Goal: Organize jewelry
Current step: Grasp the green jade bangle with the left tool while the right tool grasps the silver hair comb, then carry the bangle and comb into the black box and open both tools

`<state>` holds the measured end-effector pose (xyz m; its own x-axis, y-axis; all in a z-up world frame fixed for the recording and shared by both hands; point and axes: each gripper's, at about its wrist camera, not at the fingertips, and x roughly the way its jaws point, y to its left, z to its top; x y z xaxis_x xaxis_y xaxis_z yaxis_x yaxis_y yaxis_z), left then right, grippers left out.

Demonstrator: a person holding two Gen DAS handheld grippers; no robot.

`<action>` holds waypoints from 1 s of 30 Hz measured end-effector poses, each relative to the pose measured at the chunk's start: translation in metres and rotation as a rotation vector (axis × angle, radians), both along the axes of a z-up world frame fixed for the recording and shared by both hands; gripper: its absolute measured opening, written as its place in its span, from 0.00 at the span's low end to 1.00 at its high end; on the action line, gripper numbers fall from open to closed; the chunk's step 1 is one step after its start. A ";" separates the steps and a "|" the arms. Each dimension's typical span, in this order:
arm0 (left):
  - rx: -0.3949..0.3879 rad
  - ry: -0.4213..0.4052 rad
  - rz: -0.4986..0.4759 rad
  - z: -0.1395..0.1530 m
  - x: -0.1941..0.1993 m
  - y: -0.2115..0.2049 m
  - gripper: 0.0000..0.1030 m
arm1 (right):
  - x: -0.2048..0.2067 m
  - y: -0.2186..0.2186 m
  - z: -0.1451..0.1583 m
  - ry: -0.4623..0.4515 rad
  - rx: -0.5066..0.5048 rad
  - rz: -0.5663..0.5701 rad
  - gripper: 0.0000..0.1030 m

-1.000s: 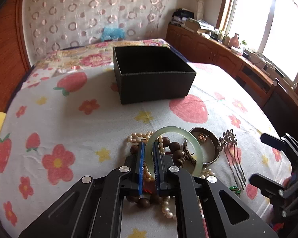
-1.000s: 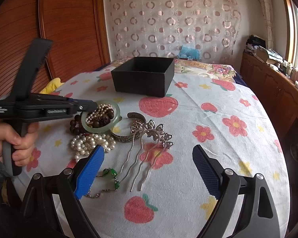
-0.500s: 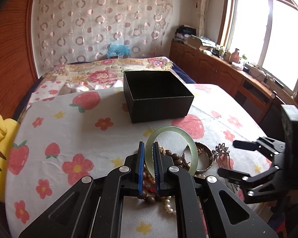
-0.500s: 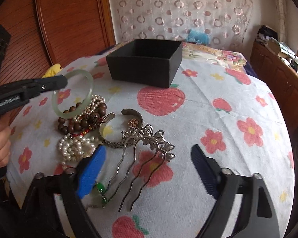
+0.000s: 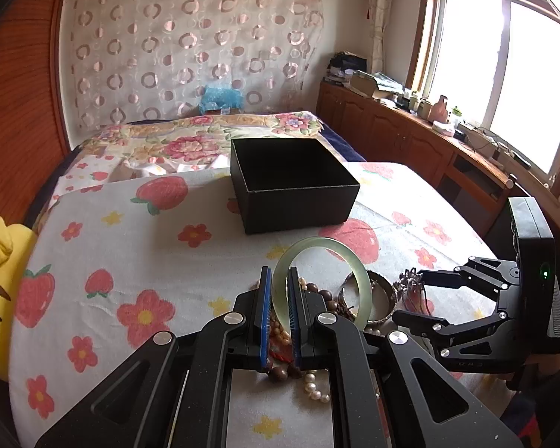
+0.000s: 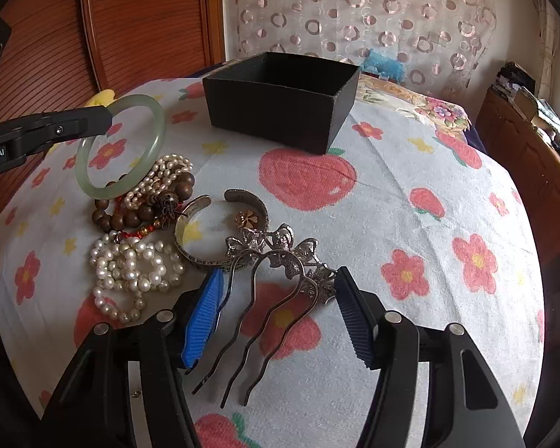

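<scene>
My left gripper (image 5: 278, 280) is shut on a pale green jade bangle (image 5: 354, 261) and holds it in the air above the jewelry pile; the bangle also shows in the right wrist view (image 6: 156, 138). An open black box (image 5: 298, 201) stands beyond it on the tablecloth, and shows in the right wrist view (image 6: 280, 112). My right gripper (image 6: 276, 298) is open, its fingers on either side of a silver hair comb (image 6: 280, 261). Left of the comb lie a silver cuff (image 6: 190, 246), a pearl strand (image 6: 130, 265) and a brown bead bracelet (image 6: 130, 216).
The round table wears a white cloth with strawberries and flowers (image 6: 429, 194). A yellow plush (image 5: 0, 261) sits at its left edge. A bed (image 5: 205, 138) lies behind the table, and wooden cabinets (image 5: 410, 138) run under the window on the right.
My left gripper has lifted the jade bangle off the pile and carried it up toward the box. My right gripper has moved forward so its open fingers bracket the hair comb.
</scene>
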<state>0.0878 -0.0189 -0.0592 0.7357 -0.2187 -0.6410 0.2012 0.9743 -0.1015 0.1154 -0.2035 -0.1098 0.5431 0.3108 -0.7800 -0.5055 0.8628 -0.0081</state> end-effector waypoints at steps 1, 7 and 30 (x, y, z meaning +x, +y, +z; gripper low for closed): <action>0.000 -0.002 0.000 0.001 -0.001 0.000 0.07 | 0.001 -0.001 0.001 -0.004 0.003 -0.001 0.58; 0.002 -0.010 0.001 0.006 -0.001 -0.002 0.07 | -0.001 -0.008 0.014 -0.037 0.013 -0.006 0.58; -0.013 -0.075 0.037 0.039 0.055 0.015 0.07 | 0.093 0.020 0.084 -0.194 0.043 0.070 0.58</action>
